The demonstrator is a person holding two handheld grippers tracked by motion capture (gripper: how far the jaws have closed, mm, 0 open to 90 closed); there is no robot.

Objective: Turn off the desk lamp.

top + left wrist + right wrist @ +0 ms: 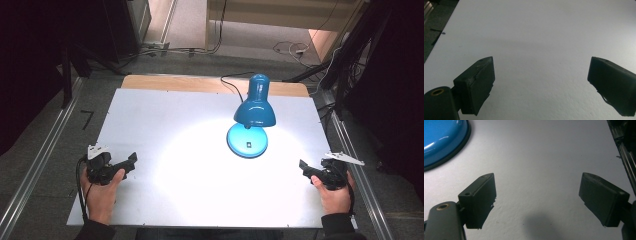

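On the white surface point(165, 200), toward its far right quarter, stands a blue desk lamp point(252, 120): a round base point(247, 141) resting flat on the board and a glossy bell-shaped shade point(255, 109) tilted downward above it. A bright pool of light falls on the surface in front of the base and spreads toward the near edge. A black cable point(231, 84) leaves the rear of the lamp and crosses the wooden strip at the far edge.

Left hand-held gripper point(129, 164): held near the left near corner, well apart from the lamp, pointing toward the middle of the board. The left gripper view shows its two black jaws spread wide with bare surface between them; nothing is gripped.

Right hand-held gripper point(303, 167): held near the right edge, nearer to the lamp than the left one, pointing inward. The right gripper view shows its jaws likewise spread wide over bare surface, with the rim of the blue base point(441, 142) at the upper left, beyond the jaw tips and not between them. A soft shadow lies on the board below the gap.
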